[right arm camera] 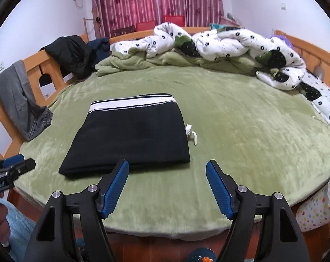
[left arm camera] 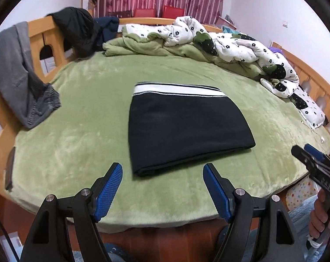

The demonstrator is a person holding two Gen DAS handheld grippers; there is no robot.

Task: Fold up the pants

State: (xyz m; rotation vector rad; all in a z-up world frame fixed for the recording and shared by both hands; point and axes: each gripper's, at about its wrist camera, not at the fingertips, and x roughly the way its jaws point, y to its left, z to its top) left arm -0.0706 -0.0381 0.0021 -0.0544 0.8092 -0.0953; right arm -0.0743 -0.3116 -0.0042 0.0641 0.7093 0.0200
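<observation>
The pants [left arm camera: 182, 128] lie folded in a compact dark rectangle near the front edge of the bed [left arm camera: 77, 131], waistband toward the headboard side. A white drawstring [right arm camera: 192, 136] pokes out at the right; snagging it could drag the fold apart. Left gripper [left arm camera: 162, 193] and right gripper [right arm camera: 167, 190] hover spread wide, empty, touching nothing.

We see open green bed [left arm camera: 82, 113] all around the folded pants [left arm camera: 182, 131], with room to pass on both sides and in front. A quilt [left arm camera: 241, 50] heaps along the far edge, grey clothes [left arm camera: 16, 76] drape the left rail, and a white cord [right arm camera: 192, 135], perhaps the drawstring, lies just right of the pants.
</observation>
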